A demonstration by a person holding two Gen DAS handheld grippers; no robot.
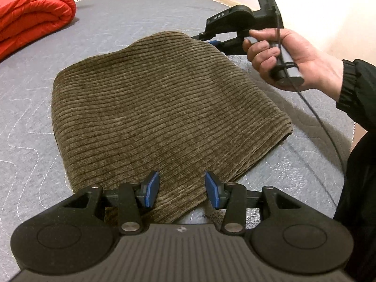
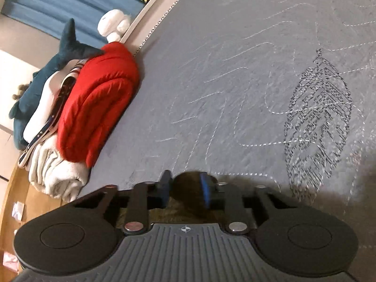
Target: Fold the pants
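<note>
The left gripper [image 1: 182,189] hovers wide over the pants' [image 1: 164,108] near edge — the right gripper [image 2: 184,189], narrowed around the pants' far corner, sits opposite.

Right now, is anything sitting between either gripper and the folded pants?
Nothing visible. The left gripper hangs open right over the near edge of the olive corduroy pants. The right gripper is at their far corner with cloth between its fingers. The red quilt lies well off to the side.
</note>
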